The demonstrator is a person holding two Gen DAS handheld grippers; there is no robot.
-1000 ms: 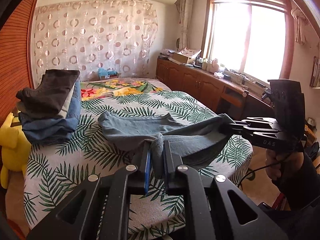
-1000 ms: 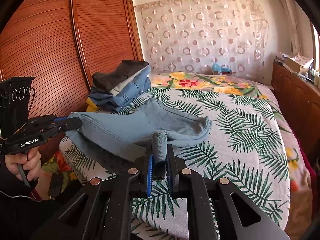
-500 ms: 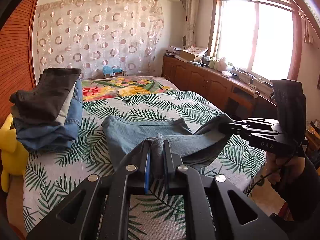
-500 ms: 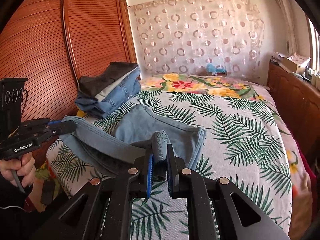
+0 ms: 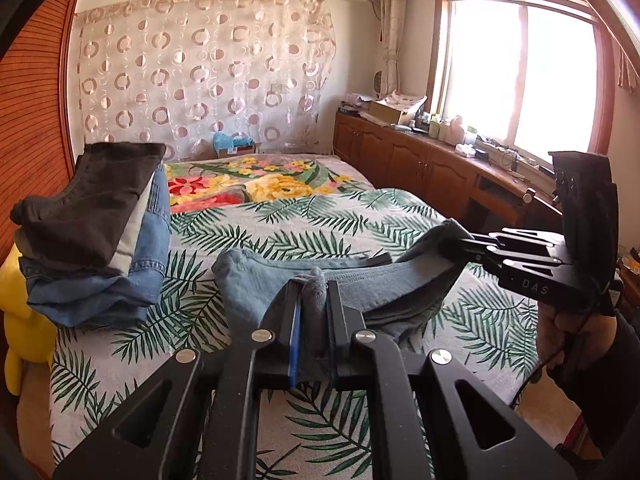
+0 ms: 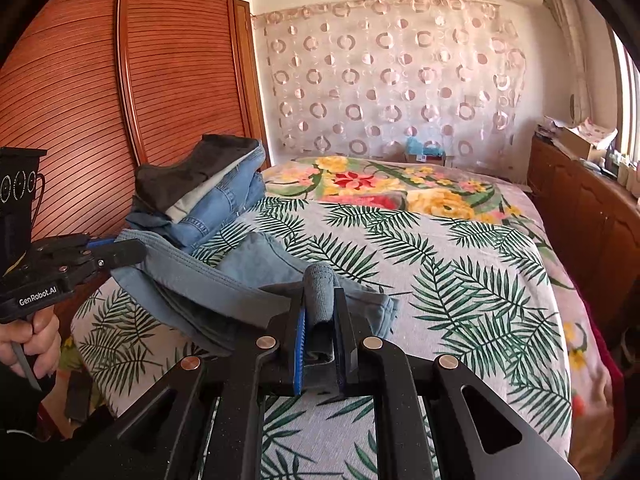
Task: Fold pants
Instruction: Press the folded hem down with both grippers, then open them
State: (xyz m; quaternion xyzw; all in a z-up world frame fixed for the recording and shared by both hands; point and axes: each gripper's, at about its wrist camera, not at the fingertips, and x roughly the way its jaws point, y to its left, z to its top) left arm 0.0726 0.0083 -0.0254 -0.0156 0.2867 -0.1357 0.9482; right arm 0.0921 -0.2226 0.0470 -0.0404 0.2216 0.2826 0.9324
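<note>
Light blue-grey pants [image 5: 260, 284] lie doubled over on the leaf-print bed cover, their near edge lifted off the bed. My left gripper [image 5: 314, 284] is shut on a bunched fold of that edge. My right gripper [image 6: 320, 280] is shut on another fold of the same edge. In the left wrist view the right gripper [image 5: 466, 240] pinches the cloth at the right. In the right wrist view the left gripper [image 6: 136, 250] pinches it at the left, with the pants [image 6: 256, 258] sagging between the two.
A stack of folded jeans and dark pants [image 5: 92, 232] sits on the bed's left side, beside a yellow plush toy [image 5: 20, 328]. A floral blanket [image 5: 256, 180] covers the bed's far end. A wooden wardrobe [image 6: 80, 100] stands left; low cabinets [image 5: 420, 168] run under the window.
Both grippers have carried the held edge of the pants forward over the bed, toward the far part of the pants. The folded stack looms nearer. The visible flat part of the pants has shortened.
</note>
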